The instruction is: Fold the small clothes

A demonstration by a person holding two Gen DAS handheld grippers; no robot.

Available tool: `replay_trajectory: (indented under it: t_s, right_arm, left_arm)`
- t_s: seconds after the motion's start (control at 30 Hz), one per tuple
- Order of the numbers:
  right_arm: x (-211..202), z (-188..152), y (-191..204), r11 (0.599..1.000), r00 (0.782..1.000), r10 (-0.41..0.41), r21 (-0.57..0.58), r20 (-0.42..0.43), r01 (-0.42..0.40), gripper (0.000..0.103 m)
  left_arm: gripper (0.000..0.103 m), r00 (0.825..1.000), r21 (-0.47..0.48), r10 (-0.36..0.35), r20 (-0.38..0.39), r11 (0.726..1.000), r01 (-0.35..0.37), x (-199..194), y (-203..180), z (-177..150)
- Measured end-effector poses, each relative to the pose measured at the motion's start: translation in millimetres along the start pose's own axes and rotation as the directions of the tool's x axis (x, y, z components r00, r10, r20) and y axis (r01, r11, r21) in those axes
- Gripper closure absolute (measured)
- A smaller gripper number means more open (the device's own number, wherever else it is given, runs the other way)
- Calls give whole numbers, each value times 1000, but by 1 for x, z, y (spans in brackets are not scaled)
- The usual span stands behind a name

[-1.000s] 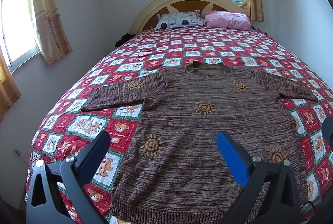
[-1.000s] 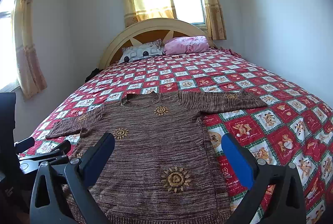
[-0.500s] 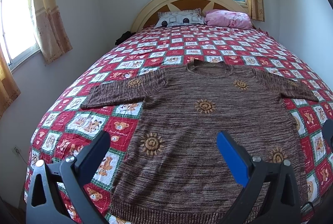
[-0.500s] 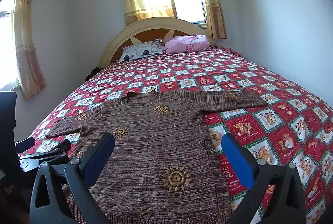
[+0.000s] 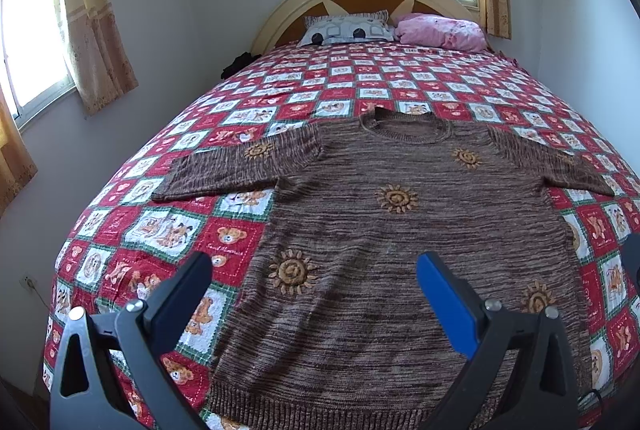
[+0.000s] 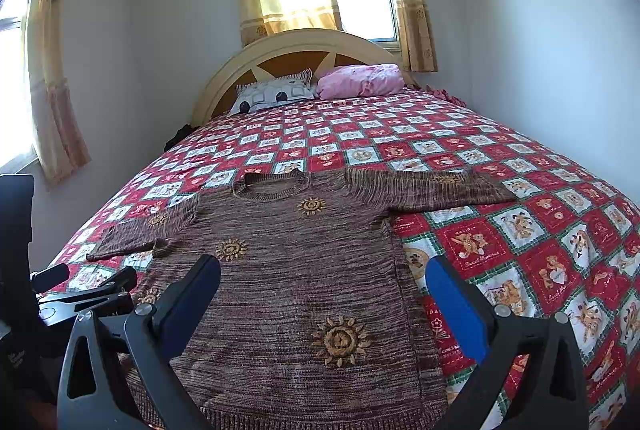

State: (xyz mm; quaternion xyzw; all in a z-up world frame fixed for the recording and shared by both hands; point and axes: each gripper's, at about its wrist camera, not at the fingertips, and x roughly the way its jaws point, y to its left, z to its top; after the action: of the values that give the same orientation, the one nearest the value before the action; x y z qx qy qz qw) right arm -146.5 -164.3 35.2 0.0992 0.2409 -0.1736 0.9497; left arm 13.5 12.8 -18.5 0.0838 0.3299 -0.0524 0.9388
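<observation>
On the bed (image 5: 120, 230), both grippers, left gripper (image 5: 314, 294) and right gripper (image 6: 322, 294), are hovering wide open over the flat sweater (image 5: 400, 230), folding not begun; next probably gripping a sleeve.

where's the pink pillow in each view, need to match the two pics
Left wrist view: pink pillow upper right of centre, against the headboard.
Right wrist view: pink pillow just right of centre, at the same spot on the bed.
Shared landmark: the grey patterned pillow directly to its left.
</observation>
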Motion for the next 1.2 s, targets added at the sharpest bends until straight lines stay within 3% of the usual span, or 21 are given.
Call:
replay_trajectory:
  t_s: [0.37,0.53,0.63,0.7,0.77,0.87,0.97,1.1,1.2]
  right_arm:
    - [22,0,3,1000,999,-4,-21,-40,3,1]
    - [40,2,6,999,998,4,-51,-66,-8,1]
    - [53,6,9,998,997,21,-63,-73,-25,1]
    - [62,9,13,996,996,43,-70,-79,-48,1]
    - [71,11,18,994,994,64,-81,-85,-71,1]
    - [83,11,28,990,991,93,-100,-101,-103,1]
    - [96,6,38,985,987,99,-126,-128,-115,1]
    - [114,-1,44,983,979,100,-134,-180,-125,1]
    - [125,-5,43,983,972,102,-125,-213,-131,1]
  left_arm:
    - [0,999,-41,-12,-48,999,10,32,20,5]
    - [1,996,-161,-37,-84,987,23,67,64,10]
    - [10,996,-250,0,-89,968,-22,93,105,19]
    - [14,996,-331,15,-90,942,-44,115,139,28]
    - [26,994,-428,2,-106,903,-48,143,172,35]
    - [42,987,-561,-60,-152,827,-36,186,215,37]
    - [42,979,-623,-71,-192,780,-66,218,236,34]
    - [42,979,-716,-122,-163,697,-32,242,250,26]
    - [43,986,-742,-125,-112,671,0,246,256,27]
